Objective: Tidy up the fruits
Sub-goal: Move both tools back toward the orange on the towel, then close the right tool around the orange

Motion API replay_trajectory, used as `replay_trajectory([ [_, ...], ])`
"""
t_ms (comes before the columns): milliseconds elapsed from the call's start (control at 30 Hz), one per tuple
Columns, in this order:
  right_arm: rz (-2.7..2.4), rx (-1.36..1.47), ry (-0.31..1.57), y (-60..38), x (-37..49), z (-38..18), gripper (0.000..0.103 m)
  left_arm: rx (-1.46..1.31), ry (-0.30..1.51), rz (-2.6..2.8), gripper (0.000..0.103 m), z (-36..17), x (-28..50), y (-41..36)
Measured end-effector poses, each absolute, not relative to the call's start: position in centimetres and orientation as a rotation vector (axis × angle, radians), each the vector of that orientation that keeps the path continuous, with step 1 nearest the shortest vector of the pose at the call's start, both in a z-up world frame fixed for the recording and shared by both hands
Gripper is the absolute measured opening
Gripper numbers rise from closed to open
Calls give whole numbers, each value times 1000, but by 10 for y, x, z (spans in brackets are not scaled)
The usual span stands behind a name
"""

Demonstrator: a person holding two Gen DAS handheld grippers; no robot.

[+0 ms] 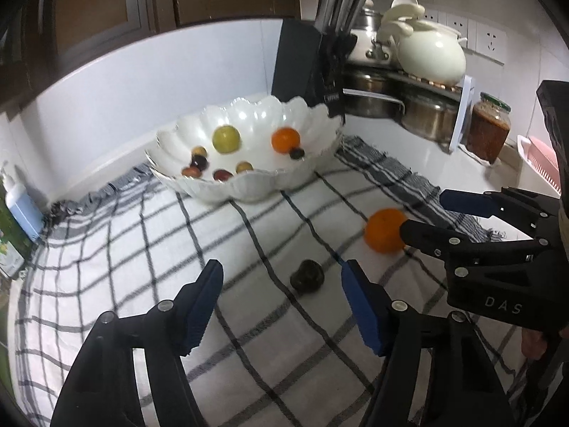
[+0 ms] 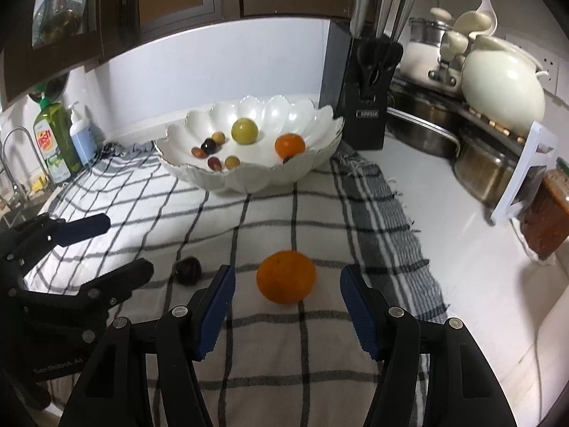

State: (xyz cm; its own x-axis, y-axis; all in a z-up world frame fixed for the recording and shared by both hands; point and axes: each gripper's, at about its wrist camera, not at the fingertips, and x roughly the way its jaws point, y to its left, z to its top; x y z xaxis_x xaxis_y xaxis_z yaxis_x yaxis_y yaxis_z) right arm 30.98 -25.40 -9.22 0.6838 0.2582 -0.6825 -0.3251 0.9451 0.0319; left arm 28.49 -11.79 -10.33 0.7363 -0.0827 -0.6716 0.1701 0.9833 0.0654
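Note:
A white scalloped bowl (image 1: pixel 313 163) (image 2: pixel 313 163) stands on the checked cloth and holds a green fruit (image 1: pixel 226 138), an orange (image 1: pixel 285 139) and several small dark and yellow fruits. A loose orange (image 1: pixel 384 229) (image 2: pixel 286 277) lies on the cloth. A small dark fruit (image 1: pixel 307 275) (image 2: pixel 187 269) lies left of it. My left gripper (image 1: pixel 282 284) is open and empty, just short of the dark fruit. My right gripper (image 2: pixel 287 291) is open and empty, with the loose orange between its fingertips, slightly ahead of them. It also shows in the left wrist view (image 1: pixel 426 213).
A black knife block (image 2: pixel 366 106) stands behind the bowl. Steel pots (image 2: pixel 487 174), a cream pot (image 2: pixel 501 96) and a jar of red sauce (image 1: pixel 487 131) stand at the right. Soap bottles (image 2: pixel 58 138) and a sink are at the left. The checked cloth (image 2: pixel 270 356) covers the counter.

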Motion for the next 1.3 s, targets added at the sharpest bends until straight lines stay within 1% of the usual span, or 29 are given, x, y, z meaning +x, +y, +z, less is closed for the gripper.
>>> replay_trajectory([
  [200,333,-90,799,-251,319,-108,63,112,771,-155,61,-120,297,-123],
  [700,342,-75,845,-251,344,-128,62,88,861,-187,41,-144,320,-132],
  [800,349,-70,849,-249,346,-132,61,73,873,-190,36,-146,323,-131],
  [833,350,-69,853,-248,347,-133,58,71,882,-191,32,-148,325,-131],
  [867,357,-65,857,-248,348,-135,54,69,887,-192,30,-149,326,-131],
  [967,374,-54,860,-246,349,-136,49,63,889,-192,29,-149,326,-130],
  [1300,379,-36,857,-246,347,-135,48,55,877,-196,28,-144,326,-130],
])
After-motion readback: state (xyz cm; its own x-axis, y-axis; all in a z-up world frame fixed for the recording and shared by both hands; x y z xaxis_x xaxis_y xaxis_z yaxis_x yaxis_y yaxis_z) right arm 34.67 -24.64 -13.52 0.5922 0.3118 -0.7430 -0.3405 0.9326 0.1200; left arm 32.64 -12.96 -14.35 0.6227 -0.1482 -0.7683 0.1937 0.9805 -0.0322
